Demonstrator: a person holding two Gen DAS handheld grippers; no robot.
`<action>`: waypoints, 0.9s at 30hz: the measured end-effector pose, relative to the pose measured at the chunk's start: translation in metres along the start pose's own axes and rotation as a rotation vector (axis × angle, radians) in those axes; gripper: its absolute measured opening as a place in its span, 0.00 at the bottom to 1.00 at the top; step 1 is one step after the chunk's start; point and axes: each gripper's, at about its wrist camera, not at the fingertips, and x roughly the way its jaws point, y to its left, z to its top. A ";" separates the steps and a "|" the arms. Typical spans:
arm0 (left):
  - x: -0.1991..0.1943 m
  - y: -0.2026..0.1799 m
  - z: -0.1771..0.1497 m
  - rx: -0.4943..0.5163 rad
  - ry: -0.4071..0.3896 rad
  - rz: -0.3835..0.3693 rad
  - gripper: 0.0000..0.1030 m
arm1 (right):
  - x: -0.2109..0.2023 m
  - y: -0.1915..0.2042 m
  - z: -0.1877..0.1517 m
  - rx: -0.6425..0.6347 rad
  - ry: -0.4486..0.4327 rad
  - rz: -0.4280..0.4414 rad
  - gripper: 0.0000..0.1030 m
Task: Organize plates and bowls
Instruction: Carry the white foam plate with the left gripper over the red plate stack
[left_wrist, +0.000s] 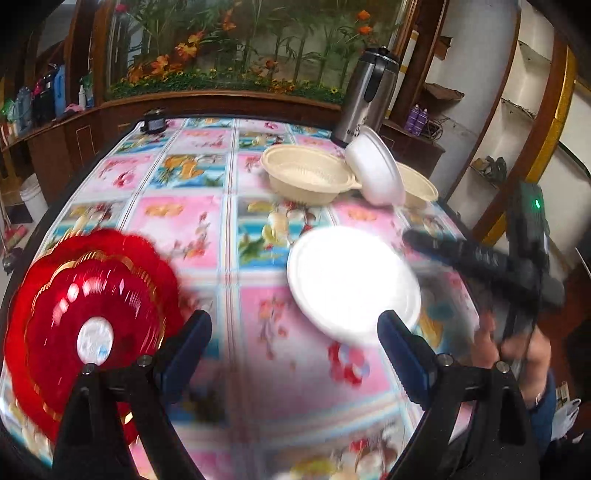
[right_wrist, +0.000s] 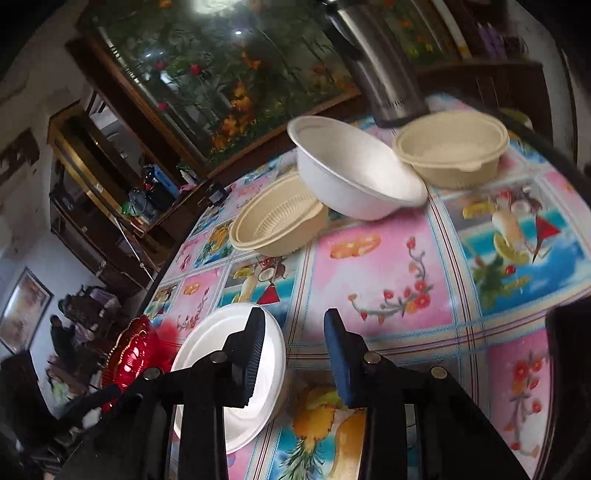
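The flat white foam plate (right_wrist: 229, 373) lies on the floral desk (right_wrist: 388, 266) just left of the right gripper (right_wrist: 293, 360), its half-open jaws empty; left gripper (left_wrist: 293, 352) wide, empty

Right gripper (right_wrist: 291, 350): at 6 o'clock; jaws part-open with only tablecloth (right_wrist: 388, 266) in the gap; nothing held
White plate (right_wrist: 207, 354): at 7 o'clock; flat on the cloth; partly behind the left finger (right_wrist: 255, 354)
Red plate (right_wrist: 129, 354): at 8 o'clock; near the table edge; just beside the white plate
White bowl (right_wrist: 354, 173): at 12 o'clock; tilted, leaning on the two beige bowls
Left beige bowl (right_wrist: 273, 225): just below centre's 11 o'clock; upright
Right beige bowl (right_wrist: 450, 147): at 1 o'clock; upright
Steel flask (right_wrist: 380, 70): at 12 o'clock, behind the bowls
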 end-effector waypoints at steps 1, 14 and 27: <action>0.006 -0.001 0.005 -0.010 0.004 0.009 0.85 | 0.005 0.000 0.000 0.014 0.018 0.012 0.36; 0.059 -0.008 0.008 -0.013 0.088 0.038 0.49 | 0.012 -0.005 -0.007 0.019 0.128 0.101 0.35; 0.056 -0.033 0.000 0.103 0.039 0.103 0.24 | 0.019 0.016 -0.024 -0.092 0.149 0.117 0.09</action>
